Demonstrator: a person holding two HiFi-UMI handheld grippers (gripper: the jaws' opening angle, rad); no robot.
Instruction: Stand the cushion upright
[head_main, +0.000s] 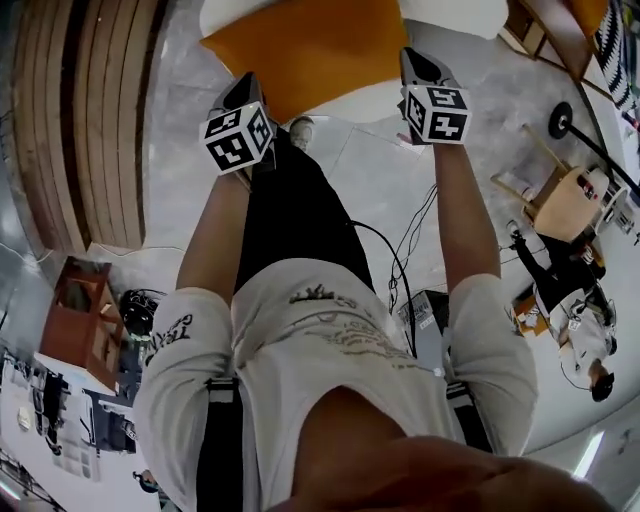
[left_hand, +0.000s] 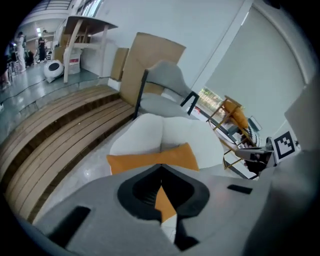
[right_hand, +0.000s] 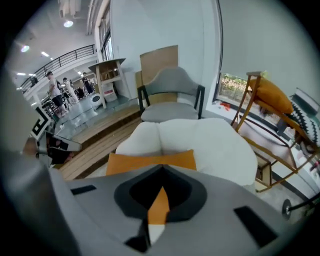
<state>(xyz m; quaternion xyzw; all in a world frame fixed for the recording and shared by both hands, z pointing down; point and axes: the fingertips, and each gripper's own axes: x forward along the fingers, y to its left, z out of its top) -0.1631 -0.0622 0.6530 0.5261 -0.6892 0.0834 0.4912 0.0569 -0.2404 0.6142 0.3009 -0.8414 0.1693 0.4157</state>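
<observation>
You are holding the left gripper (head_main: 243, 88) and the right gripper (head_main: 416, 58) side by side and well apart, both aiming steeply down at the orange cushion (head_main: 300, 45). The jaws of both are pressed together, and nothing is held between them.

The cushion is lying flat on the front part of a white padded seat (right_hand: 205, 140), and it is the only thing resting on that seat. The long near edge of the cushion is facing you. A band of white seat is showing below that edge and a much wider stretch of white behind it. In the head view the 2 grippers are flanking the cushion's near edge, with the left one at its left end and the right one just past its right corner. Neither one is touching it.

A grey armchair (right_hand: 172, 92) is standing right behind the seat. A wooden rocking chair (right_hand: 257, 115) is crowding the seat's right side. On the left, a strip of grey floor (left_hand: 90, 167) is separating the seat from the wooden steps (left_hand: 55, 135). More floor is lying between your feet and the seat's front, with cables (head_main: 405, 245) trailing beside your right leg.
</observation>
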